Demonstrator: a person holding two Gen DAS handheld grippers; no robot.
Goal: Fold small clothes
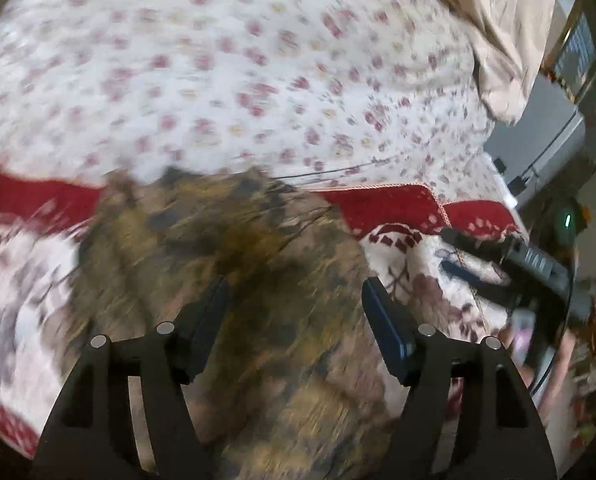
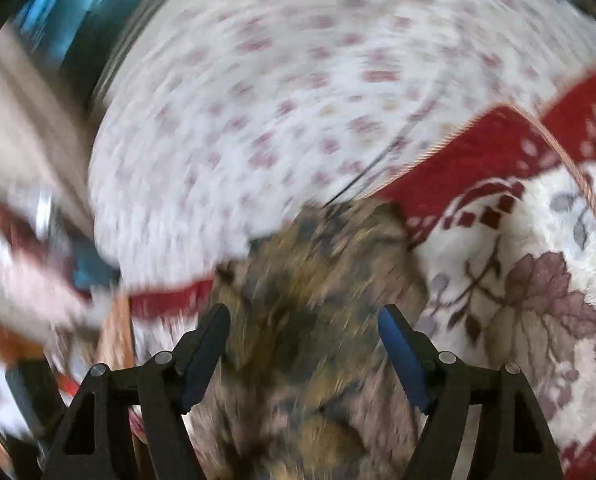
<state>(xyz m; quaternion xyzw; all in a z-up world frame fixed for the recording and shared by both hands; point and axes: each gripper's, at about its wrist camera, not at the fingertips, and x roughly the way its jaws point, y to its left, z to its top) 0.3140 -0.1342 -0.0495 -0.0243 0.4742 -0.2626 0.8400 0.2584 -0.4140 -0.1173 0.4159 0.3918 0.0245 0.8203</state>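
Both views are smeared with motion blur, so fine detail is mostly lost. The garment [image 1: 266, 280] is a mottled brown, tan and dark cloth lying on the blanket [image 1: 417, 208], a red and white one with a flower pattern; its print and its edges cannot be made out sharply, and its near part runs out of the bottom of both pictures, so what kind of garment it is I cannot tell. Beyond it lies a white sheet [image 1: 226, 72] dotted with small red flowers, with a thin dark cord [image 1: 329, 172] across it.

The left gripper [image 1: 296, 304] hangs over the garment with its jaws spread wide, nothing between them. The right gripper [image 2: 303, 332] is likewise above the garment [image 2: 317, 320], jaws parted and empty. Whether either one's fingertips touch the cloth is lost in the blur.

The left view alone shows the other gripper from outside, a dark tool at the right edge over the blanket, plus a beige cloth [image 1: 505, 32] bunched at the top right and grey furniture behind it. The right view alone shows the large flower [image 2: 537, 300] on the blanket clearly, and a blurred jumble at its left edge that I cannot identify.
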